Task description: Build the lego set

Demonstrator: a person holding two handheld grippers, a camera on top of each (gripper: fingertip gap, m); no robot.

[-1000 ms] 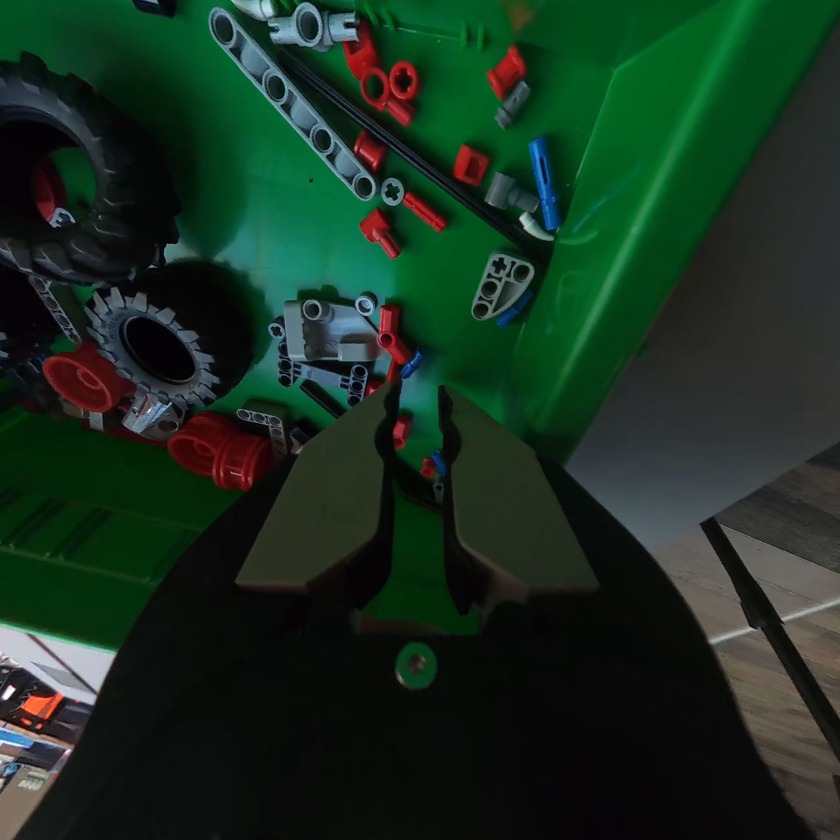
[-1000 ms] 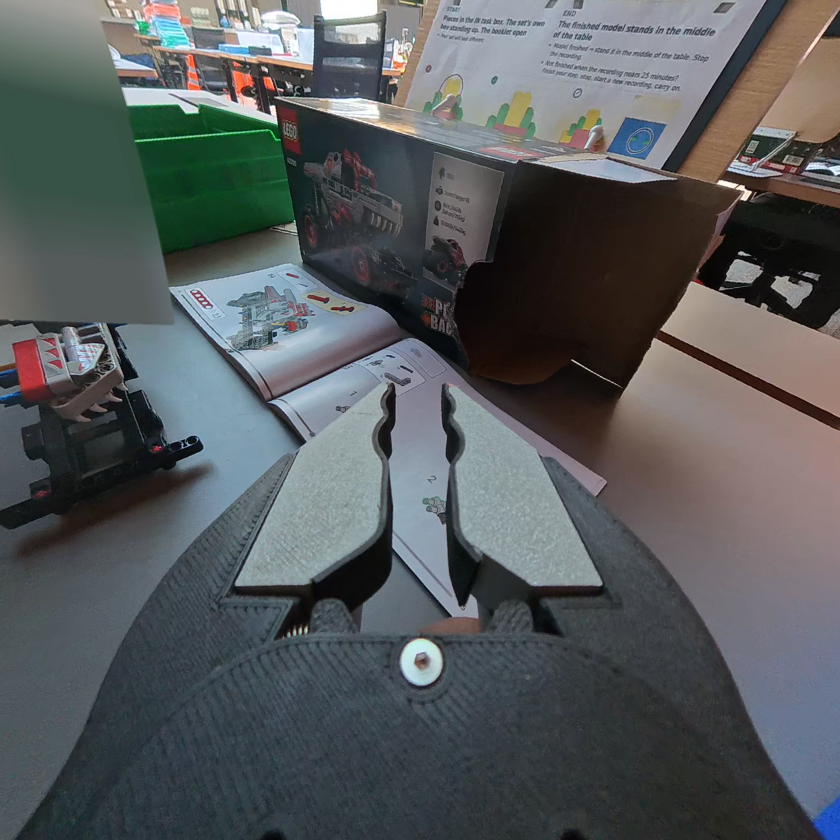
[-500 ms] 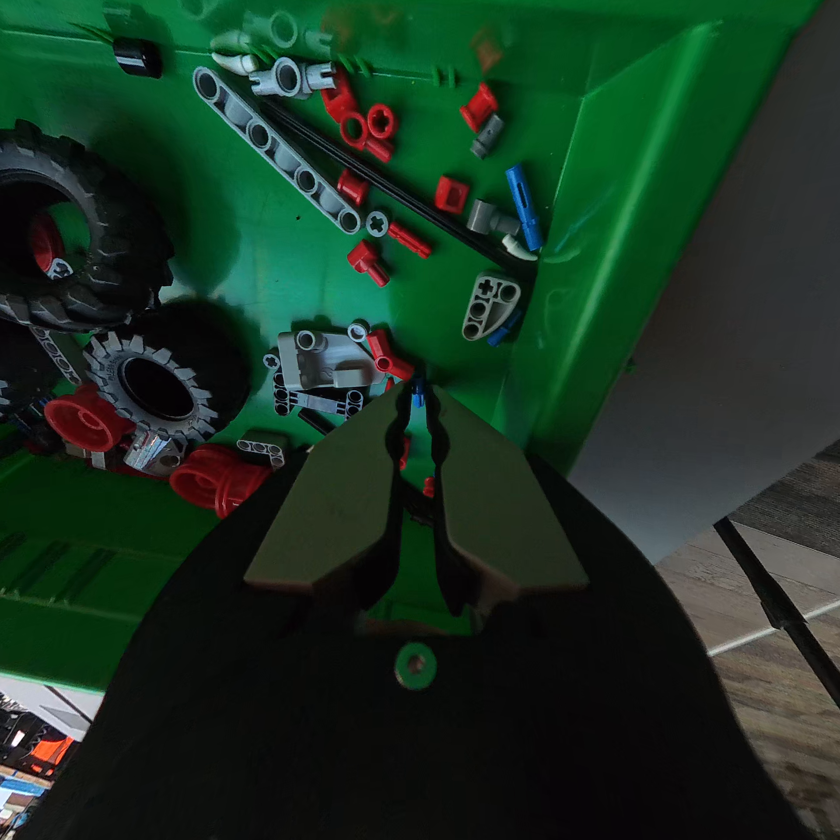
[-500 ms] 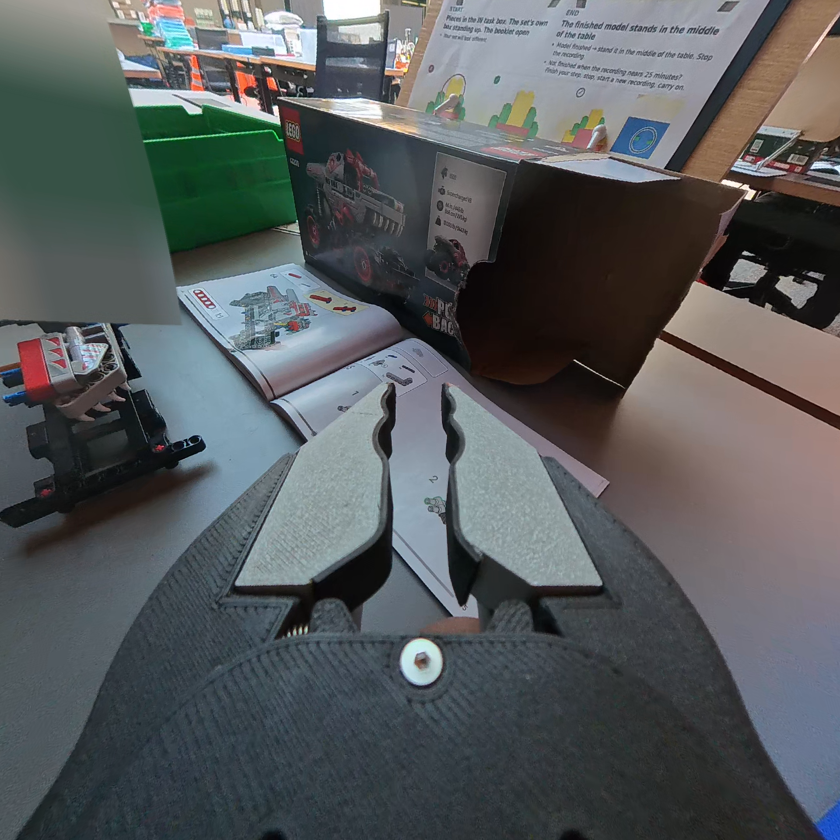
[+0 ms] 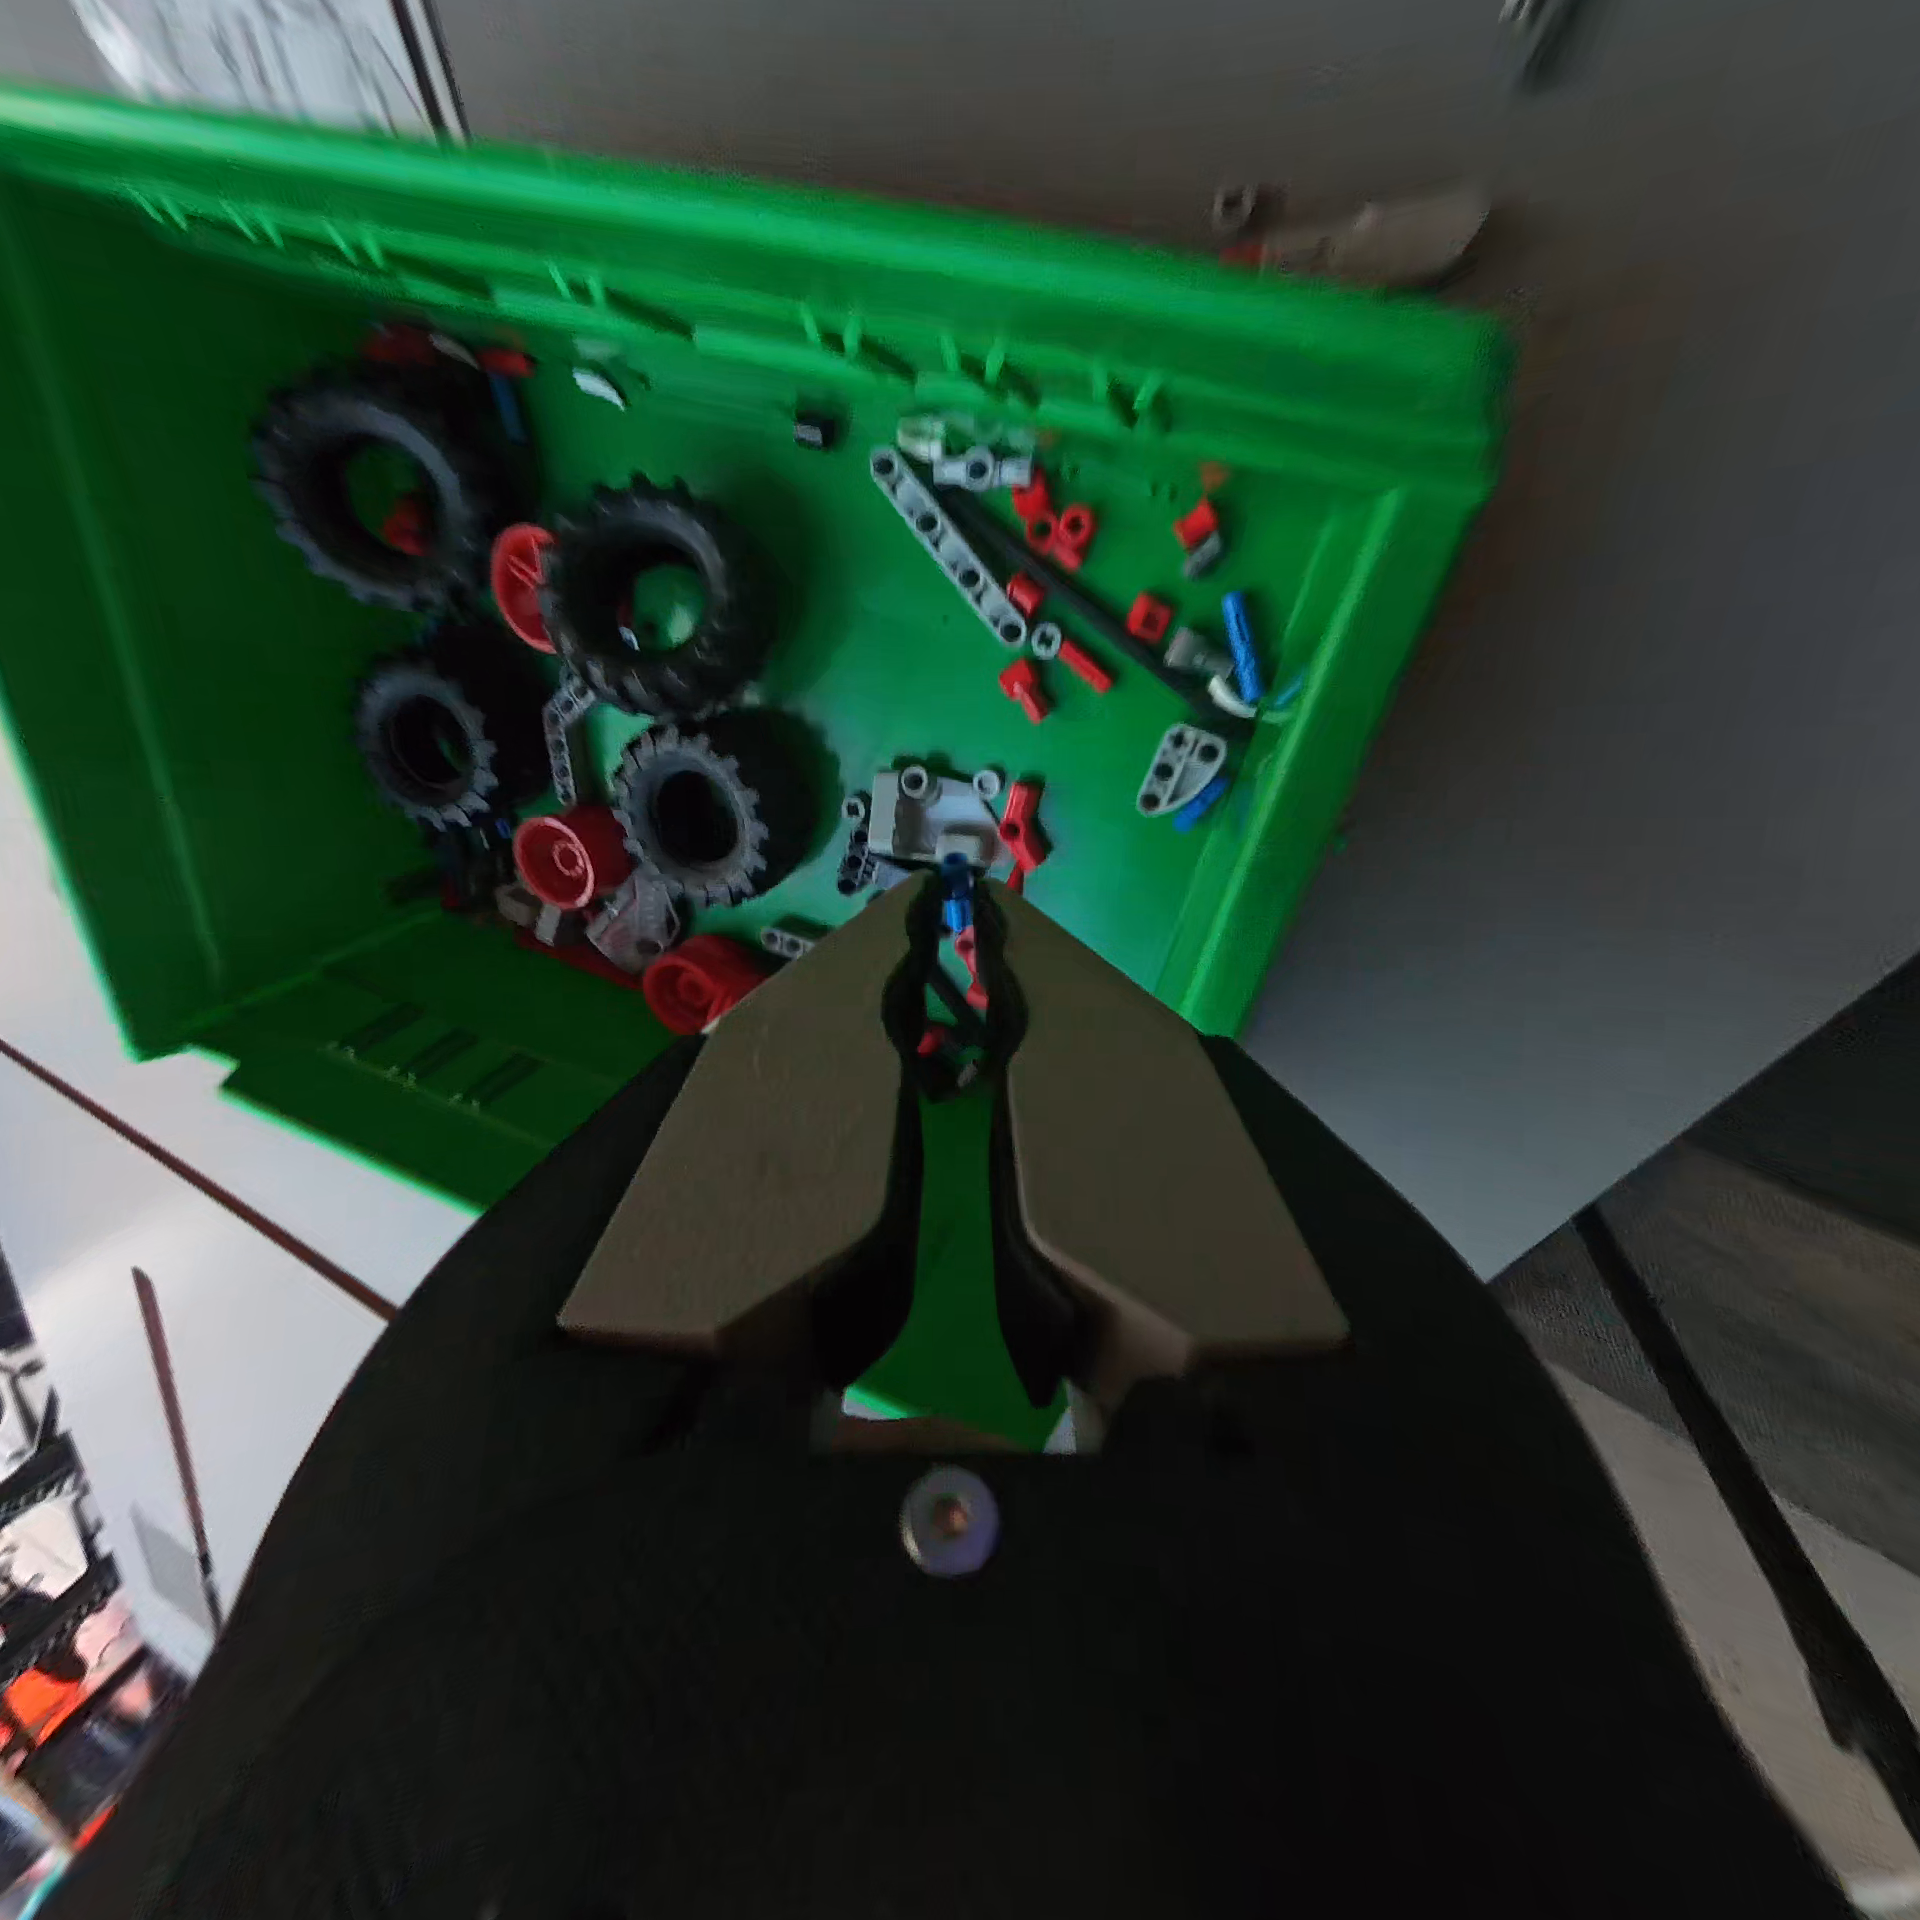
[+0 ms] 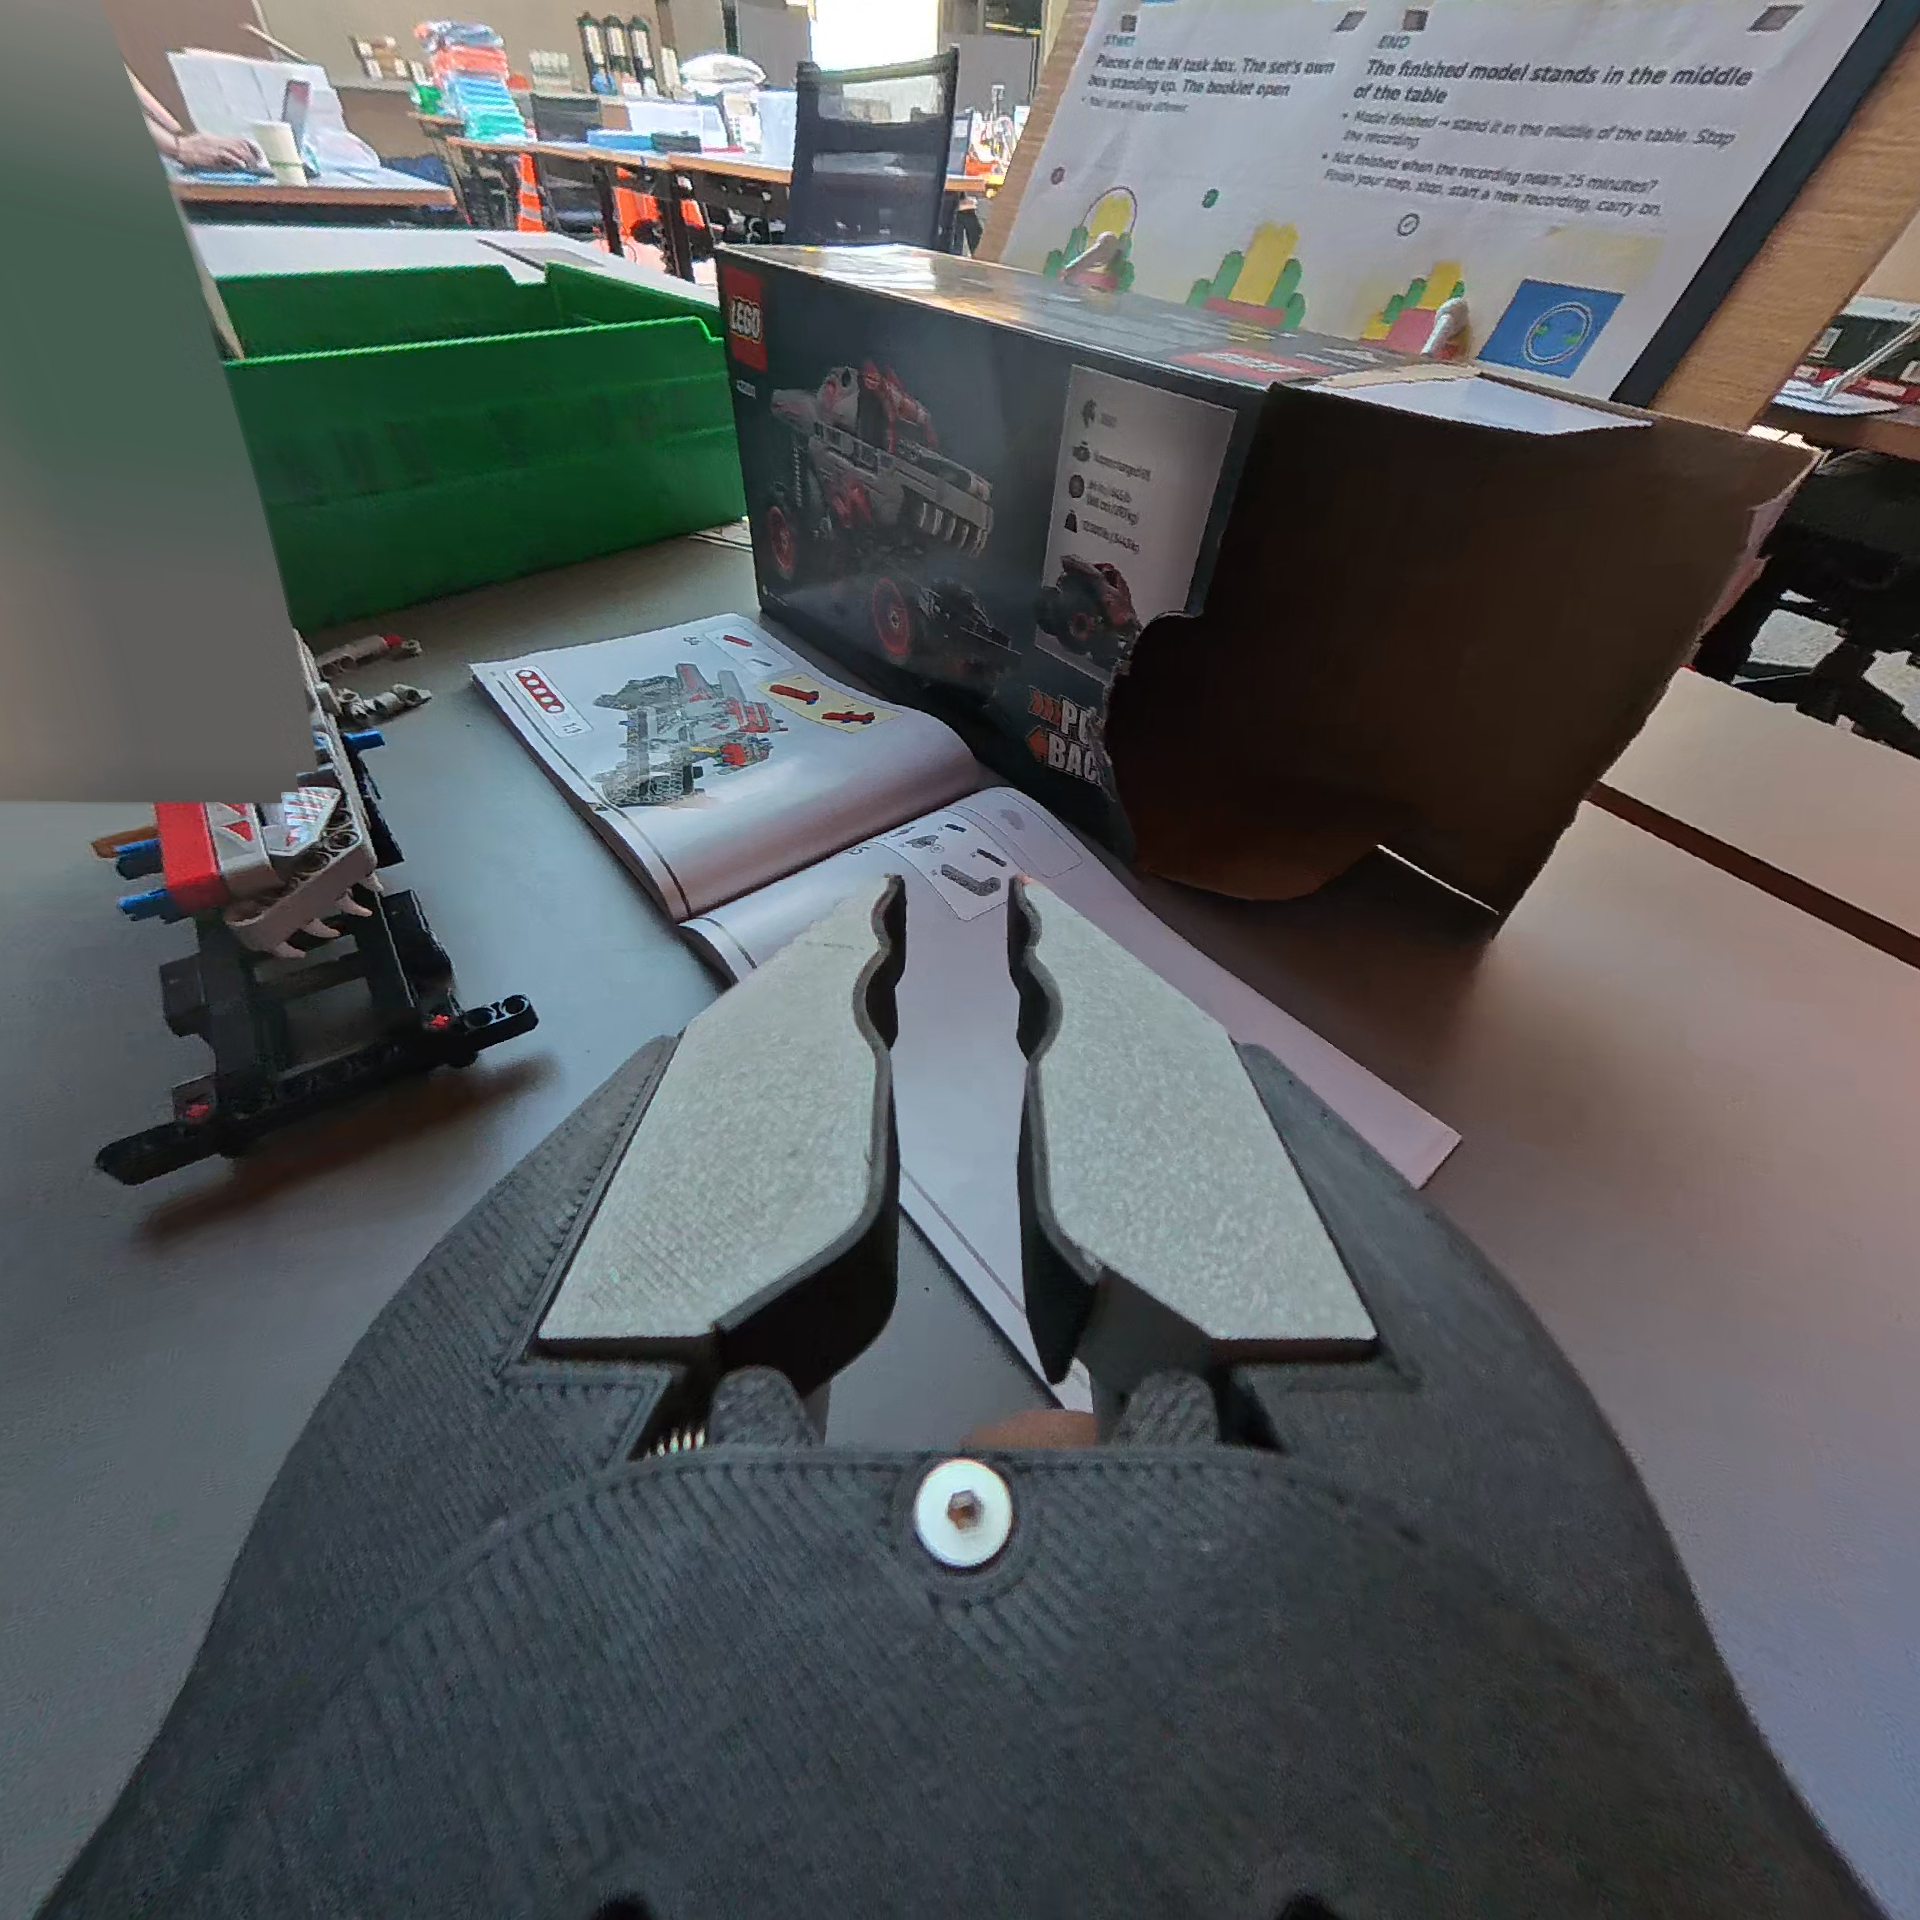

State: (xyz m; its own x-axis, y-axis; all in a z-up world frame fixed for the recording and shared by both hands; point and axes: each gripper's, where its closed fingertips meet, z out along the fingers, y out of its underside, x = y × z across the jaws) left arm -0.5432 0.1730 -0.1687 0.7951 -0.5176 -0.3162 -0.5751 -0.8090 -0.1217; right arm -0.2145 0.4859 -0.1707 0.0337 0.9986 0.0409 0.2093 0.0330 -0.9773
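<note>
Left gripper (image 5: 954, 902): jaws nearly closed, pinching a small blue pin (image 5: 954, 900) above the green bin (image 5: 1340, 582) of loose tyres and parts. Part-built model (image 6: 281, 966): on desk (image 6: 1662, 1091), left of open booklet (image 6: 748, 748). Right gripper (image 6: 954, 904): jaws parted, empty, above booklet.

table (image 6: 1714, 1195): bin (image 6: 468, 436), booklet (image 6: 790, 769), box (image 6: 1039, 540)

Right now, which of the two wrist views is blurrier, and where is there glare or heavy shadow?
Left wrist view: motion-smeared, most at the green bin rim and the table beyond; the blue pin at the left gripper tips stays fairly crisp. Right wrist view: sharp up close, soft in the background room; a bright window washes out the top, the lego box end sits in deep shadow.
</note>
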